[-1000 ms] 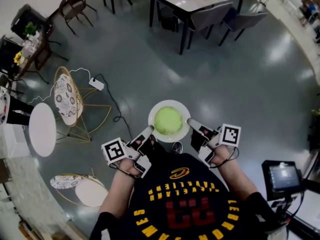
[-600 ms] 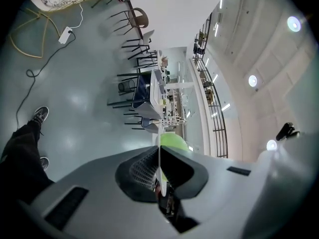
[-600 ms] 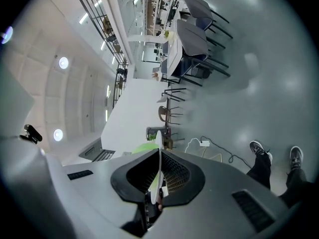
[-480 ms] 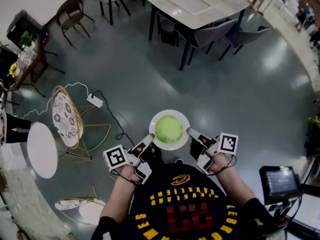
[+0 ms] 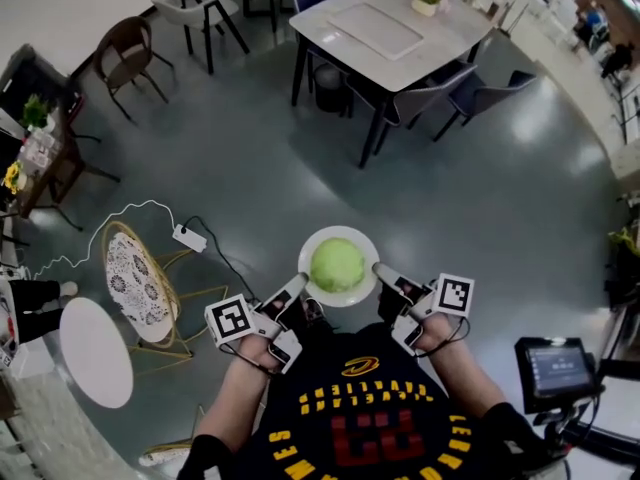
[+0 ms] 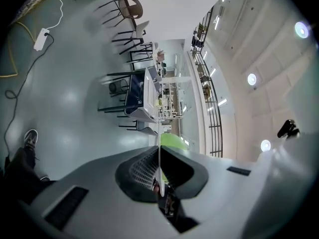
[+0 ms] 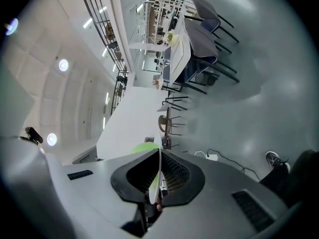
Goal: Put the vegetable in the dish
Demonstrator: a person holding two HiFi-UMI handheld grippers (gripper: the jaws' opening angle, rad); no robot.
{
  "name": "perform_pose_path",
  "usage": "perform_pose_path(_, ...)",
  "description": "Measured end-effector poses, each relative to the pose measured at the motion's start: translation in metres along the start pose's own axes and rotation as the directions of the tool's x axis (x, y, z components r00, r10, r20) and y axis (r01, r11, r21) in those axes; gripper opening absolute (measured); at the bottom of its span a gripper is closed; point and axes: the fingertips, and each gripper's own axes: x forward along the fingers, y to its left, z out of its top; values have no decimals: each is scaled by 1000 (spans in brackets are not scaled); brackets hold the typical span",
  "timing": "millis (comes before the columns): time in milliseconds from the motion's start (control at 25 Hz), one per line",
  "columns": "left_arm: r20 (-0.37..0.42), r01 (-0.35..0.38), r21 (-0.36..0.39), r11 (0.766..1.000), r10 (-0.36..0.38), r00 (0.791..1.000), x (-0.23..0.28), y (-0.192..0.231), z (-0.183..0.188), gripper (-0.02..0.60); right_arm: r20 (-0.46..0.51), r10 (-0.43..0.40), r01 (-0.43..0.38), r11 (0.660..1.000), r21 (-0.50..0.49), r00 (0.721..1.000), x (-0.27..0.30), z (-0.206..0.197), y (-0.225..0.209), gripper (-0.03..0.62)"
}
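Resting at the centre of the white dish (image 5: 340, 232), the round green vegetable (image 5: 337, 264) is noted. The dish is clamped on its left rim by the left gripper (image 5: 297, 282) and on its right rim by the right gripper (image 5: 380, 270), jaws closed on the thin edge.

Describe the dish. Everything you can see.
The dish is white, round and shallow, smooth like ceramic or plastic. It is held about level in the air above the grey floor. The left gripper is shut on its left rim, the right gripper on its right; each gripper view shows the thin rim edge-on between the jaws. A round green vegetable sits in its middle.
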Motion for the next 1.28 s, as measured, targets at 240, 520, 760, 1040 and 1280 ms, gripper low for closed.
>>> perform_pose_path(240, -1, -3, -33, 999, 3, 1000, 3, 7, 38, 11, -8, -16, 16, 1000, 5, 1000, 37, 9, 4, 17)
perform_pose_path(520, 11, -22, -41, 999, 22, 1000, 33, 13, 70, 11, -39, -45, 46, 999, 21, 998, 65, 41, -6, 17)
perform_pose_path(760, 102, -40, -11, 999, 41, 994, 69, -7, 116, 11, -118, 3, -5, 1000, -16, 993, 112, 103, 14, 17)
perform_pose_path(1040, 193, -20, 24, 1000, 15, 981, 129, -35, 156, 11, -179, 41, -53, 997, -59, 983, 144, 181, 36, 17)
perform_pose_path(1280, 210, -19, 31, 999, 12, 978, 168, -41, 171, 11, -205, 41, -56, 996, -69, 978, 154, 226, 37, 17)
